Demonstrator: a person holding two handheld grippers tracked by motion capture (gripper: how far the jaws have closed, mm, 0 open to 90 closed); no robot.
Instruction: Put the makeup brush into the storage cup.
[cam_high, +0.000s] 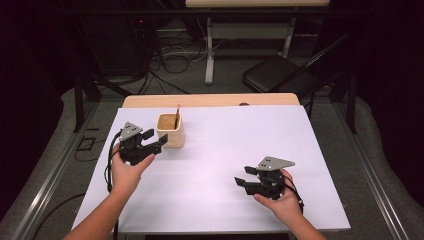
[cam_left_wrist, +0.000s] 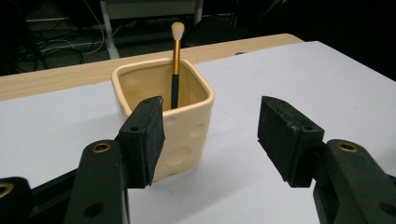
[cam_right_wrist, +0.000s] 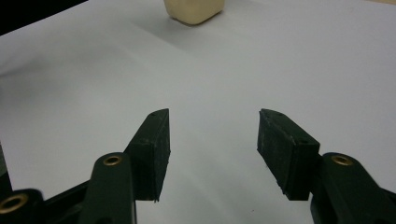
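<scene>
cup (cam_left_wrist: 163, 126) just ahead of the left tool (cam_high: 149, 141)
its jaws spread wide, one beside the cup's wall; brush (cam_left_wrist: 175, 70) stands inside. right tool (cam_high: 245, 182) spread too, well apart over the table (cam_high: 225, 150).

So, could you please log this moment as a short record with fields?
surface: white table top
holder: cream square ceramic cup, upright
contents: makeup brush, bristles up, leaning on the cup's far wall
left gripper: open, at the cup, one pad in front of its near wall
right gripper: open, nothing between the jaws, apart from the cup
</scene>
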